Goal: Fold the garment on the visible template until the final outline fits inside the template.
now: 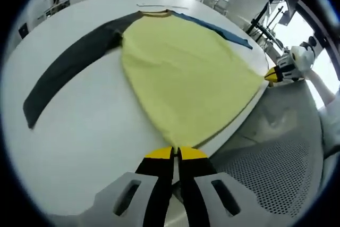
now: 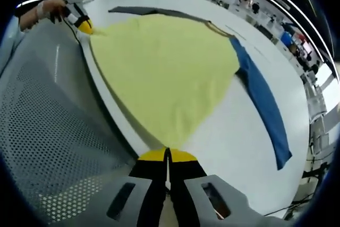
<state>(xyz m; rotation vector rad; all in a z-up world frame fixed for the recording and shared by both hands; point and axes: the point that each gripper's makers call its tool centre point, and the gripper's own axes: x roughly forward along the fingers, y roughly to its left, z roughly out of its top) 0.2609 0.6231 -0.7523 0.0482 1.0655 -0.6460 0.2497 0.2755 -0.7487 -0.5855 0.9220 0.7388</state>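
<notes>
My left tongs (image 1: 176,154) pinched tight on shirt (image 1: 186,73) hem corner at table (image 1: 79,131) edge. My right tongs (image 2: 168,155) clamped on other hem corner. Shirt flat on table, yellow body, grey sleeve (image 1: 69,67) and blue sleeve (image 2: 265,104) spread outward. Perforated grey surface (image 2: 53,131) beside table.

We see a pale yellow long-sleeved garment (image 1: 186,78) with one dark grey sleeve (image 1: 69,67) and one blue sleeve (image 2: 265,104), lying on a plain white table (image 1: 79,142). Both grippers have black jaws with yellow tips: left gripper (image 1: 176,153), right gripper (image 2: 167,155).
</notes>
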